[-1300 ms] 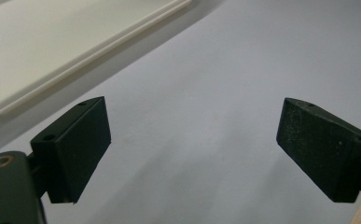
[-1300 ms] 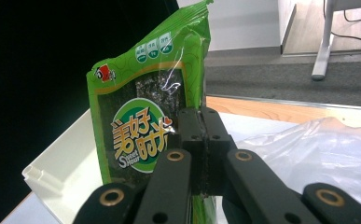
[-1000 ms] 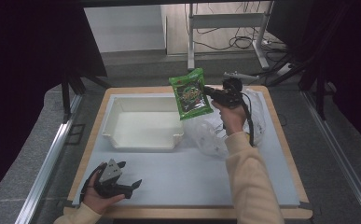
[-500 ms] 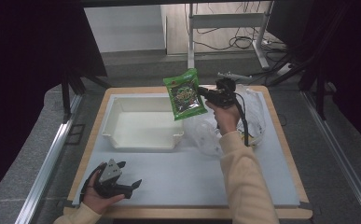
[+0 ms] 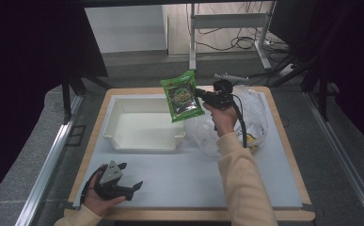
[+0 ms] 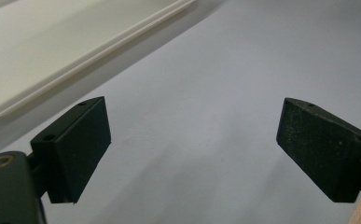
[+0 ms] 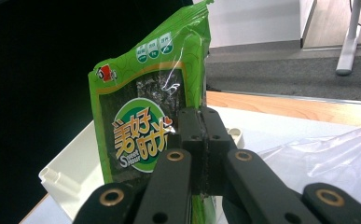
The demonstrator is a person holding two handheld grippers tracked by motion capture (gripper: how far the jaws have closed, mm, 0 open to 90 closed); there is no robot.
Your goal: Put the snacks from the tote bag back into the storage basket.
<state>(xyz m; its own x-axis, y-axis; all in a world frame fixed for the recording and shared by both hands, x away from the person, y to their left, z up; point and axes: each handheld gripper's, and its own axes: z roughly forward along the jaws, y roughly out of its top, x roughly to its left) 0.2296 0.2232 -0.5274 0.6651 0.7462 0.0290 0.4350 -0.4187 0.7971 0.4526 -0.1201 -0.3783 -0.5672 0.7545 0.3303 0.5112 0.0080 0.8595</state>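
Note:
A green snack packet (image 5: 182, 96) hangs in the air over the right end of the white tray (image 5: 123, 139), pinched at its right edge by my right gripper (image 5: 199, 95). In the right gripper view the black jaws press together on the packet (image 7: 143, 126), which stands upright in front of them. My left gripper (image 5: 135, 186) rests low near the table's front left corner, held in a hand. Its jaws stand wide apart over the bare grey mat (image 6: 206, 93) with nothing between them.
A crumpled clear plastic bag (image 5: 252, 115) lies on the table to the right of the tray, behind the right forearm. The tray's rim (image 6: 99, 46) runs across the upper left of the left gripper view. A wooden border (image 5: 283, 122) frames the mat.
My right gripper has carried the green packet a little toward the far side and upward. The left hand and its gripper have stayed where they were.

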